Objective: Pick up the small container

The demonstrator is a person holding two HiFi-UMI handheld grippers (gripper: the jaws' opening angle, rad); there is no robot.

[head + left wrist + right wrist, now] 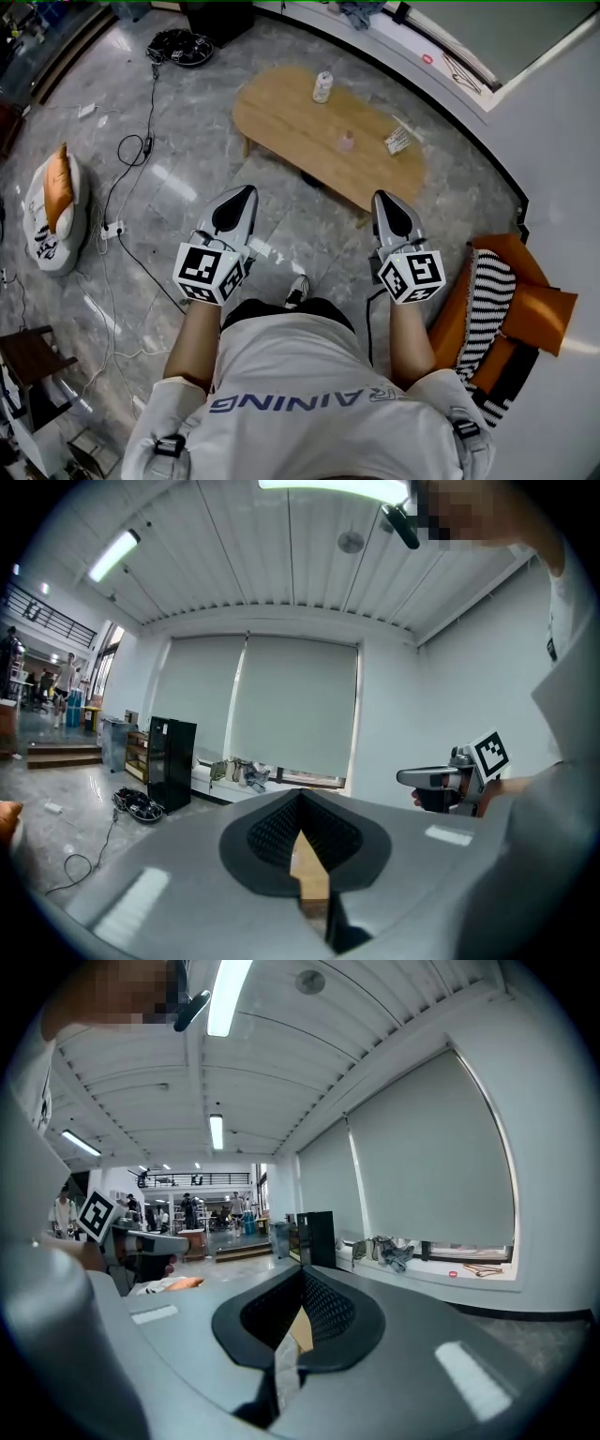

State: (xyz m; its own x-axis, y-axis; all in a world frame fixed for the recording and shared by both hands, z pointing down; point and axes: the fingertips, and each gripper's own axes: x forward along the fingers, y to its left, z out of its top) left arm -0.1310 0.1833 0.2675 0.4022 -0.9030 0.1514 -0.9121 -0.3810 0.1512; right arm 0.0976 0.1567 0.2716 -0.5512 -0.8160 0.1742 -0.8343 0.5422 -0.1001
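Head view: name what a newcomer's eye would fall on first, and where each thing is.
The left gripper and the right gripper, both shut and empty, reach out side by side in the middle, over the grey marble floor. Beyond them stands an oval wooden table, with a small pinkish container near its middle and a white bottle near its far edge.

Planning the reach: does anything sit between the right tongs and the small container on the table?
Nothing visible does. Only floor and the near part of the table lie between the right tongs and the small container. The bottle stands farther back and the packet lies off to the right.
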